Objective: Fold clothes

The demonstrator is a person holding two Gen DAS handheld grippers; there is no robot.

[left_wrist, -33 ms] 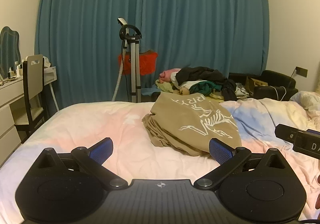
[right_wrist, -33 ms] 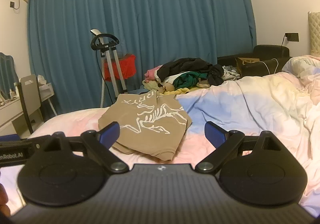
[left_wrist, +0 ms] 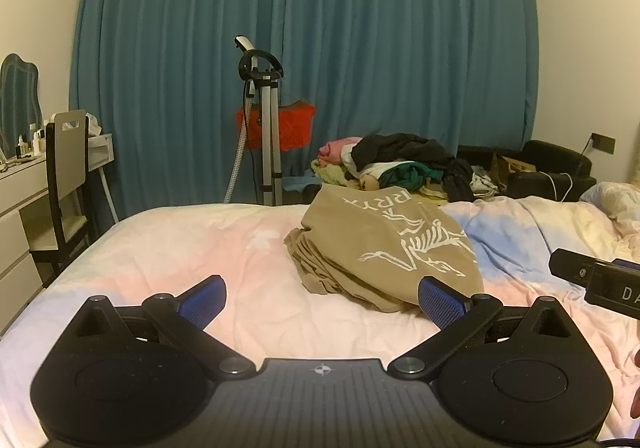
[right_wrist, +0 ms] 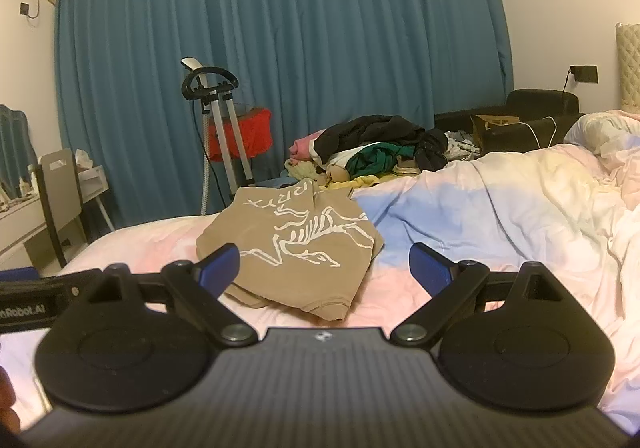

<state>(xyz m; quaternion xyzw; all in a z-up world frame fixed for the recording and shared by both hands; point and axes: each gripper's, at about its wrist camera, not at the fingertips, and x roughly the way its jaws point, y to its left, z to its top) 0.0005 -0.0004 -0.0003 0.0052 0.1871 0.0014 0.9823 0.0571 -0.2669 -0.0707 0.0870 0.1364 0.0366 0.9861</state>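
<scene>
A tan top (left_wrist: 384, 248) with a white skeleton print lies folded on the pastel bed cover (left_wrist: 180, 248); in the right wrist view the tan top (right_wrist: 296, 240) lies just beyond the fingers. My left gripper (left_wrist: 320, 290) hovers open over the cover, short of the top, its blue pads (left_wrist: 438, 302) bare. My right gripper (right_wrist: 324, 258) is open too, with nothing between its pads (right_wrist: 428, 268). Each gripper's body shows at the edge of the other's view. A heap of unfolded clothes (left_wrist: 400, 164) lies past the far edge of the bed.
A garment steamer stand (left_wrist: 264, 128) and a red bag (left_wrist: 288, 128) stand before the blue curtain (left_wrist: 360, 48). A chair (left_wrist: 68, 168) and white desk sit at left. A black armchair (left_wrist: 552, 168) is at right, and rumpled duvet (right_wrist: 560, 208) covers the bed's right side.
</scene>
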